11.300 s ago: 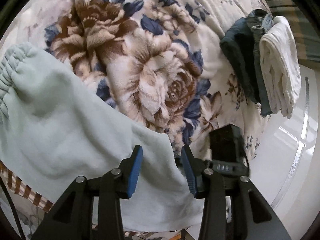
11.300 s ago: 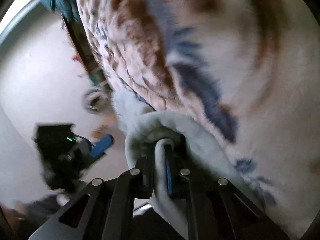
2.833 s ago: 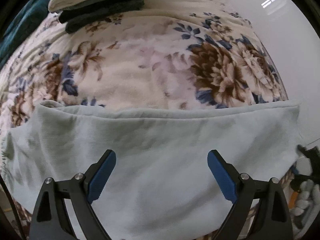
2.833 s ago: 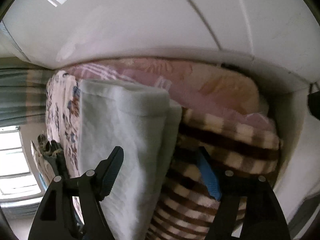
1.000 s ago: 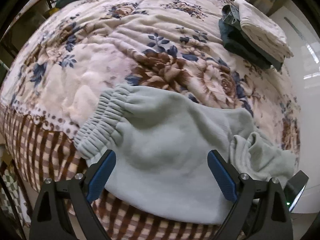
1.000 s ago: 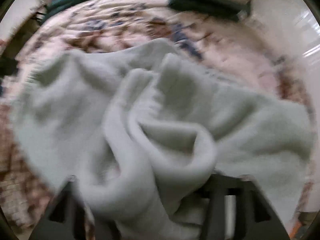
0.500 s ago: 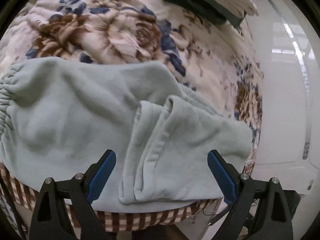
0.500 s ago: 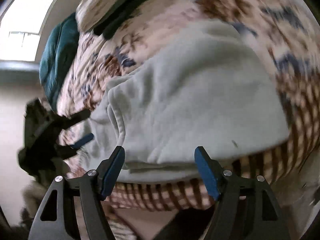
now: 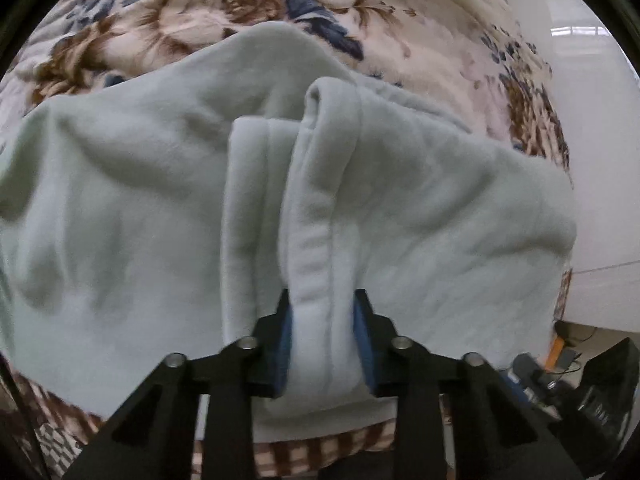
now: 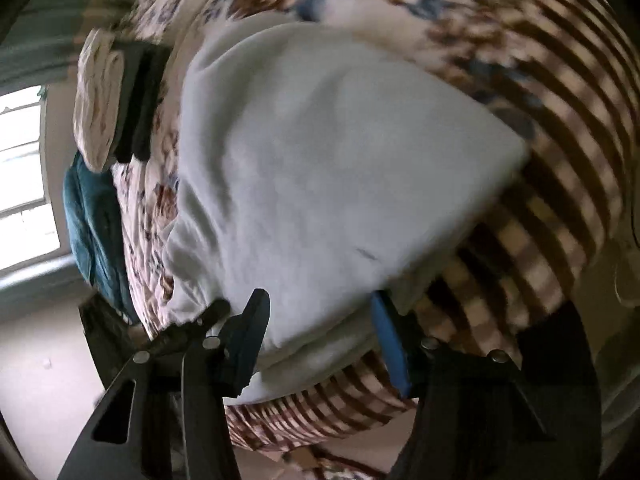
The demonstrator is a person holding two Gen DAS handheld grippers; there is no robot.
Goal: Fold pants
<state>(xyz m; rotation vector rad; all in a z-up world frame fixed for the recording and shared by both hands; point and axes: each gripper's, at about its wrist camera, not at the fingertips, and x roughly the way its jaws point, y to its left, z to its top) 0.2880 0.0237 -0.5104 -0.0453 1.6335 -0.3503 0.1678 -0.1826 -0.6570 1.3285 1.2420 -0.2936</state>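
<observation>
While blur veils the right fingers [image 10: 320,344] closing astride pants [image 10: 320,168], left fingers [image 9: 322,340] closing, hem-clenched.

**Pale mint pants on a flowered blanket**

The pants [image 9: 420,208] are a plain pale mint green, with no print. The blanket [image 9: 240,4] under them is cream with large brown roses and navy leaves; its border [image 10: 560,168] is checked in brown and cream. The left gripper [image 9: 323,344] and right gripper [image 10: 320,344] are black with blue pads [image 10: 390,344]. Farther back on the bed lie a cream folded cloth [image 10: 96,108], a black folded garment [image 10: 140,100] and a teal one [image 10: 92,220]. The wall [image 9: 600,160] is white.
</observation>
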